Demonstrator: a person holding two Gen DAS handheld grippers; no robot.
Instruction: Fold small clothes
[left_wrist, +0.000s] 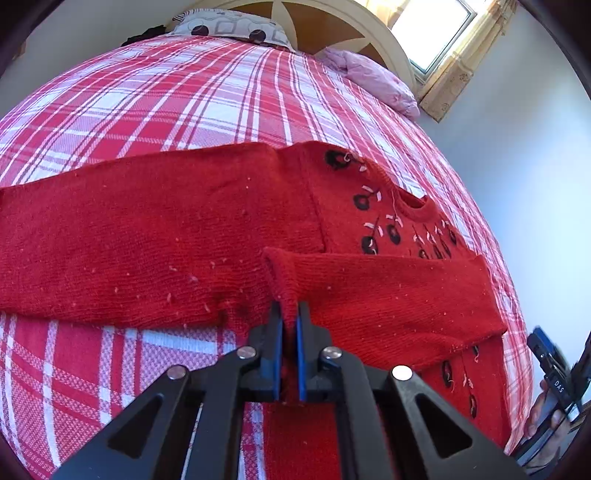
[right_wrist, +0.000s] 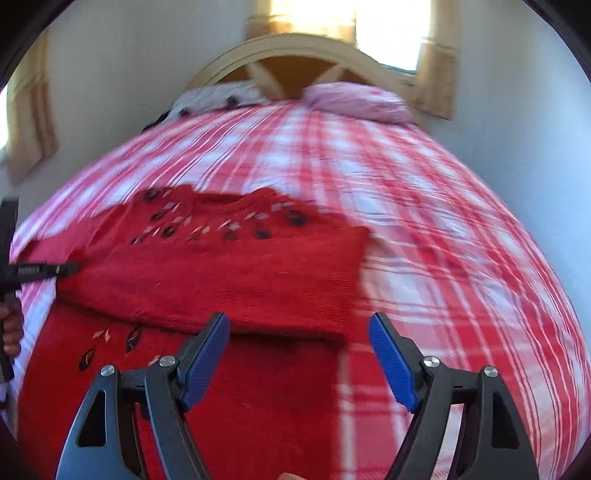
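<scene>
A red knitted sweater (left_wrist: 177, 236) with dark embroidered flowers lies spread on the red-and-white plaid bedspread (left_wrist: 155, 103), well short of the arched wooden headboard (right_wrist: 295, 55). Left of the sweater's round neckline, one sleeve stretches flat across the plaid. At the sweater's near edge, the left gripper (left_wrist: 290, 314) has its blue pads pressed nearly together on the cuff of the other sleeve, which lies folded across the sweater's chest below the neckline. Beyond the sweater, a patterned pillow (left_wrist: 229, 27) and a pink pillow (left_wrist: 373, 79) sit against the headboard. Right of the sweater's folded edge, the right gripper (right_wrist: 299, 350) hangs above the cloth, jaws spread wide and holding nothing.
</scene>
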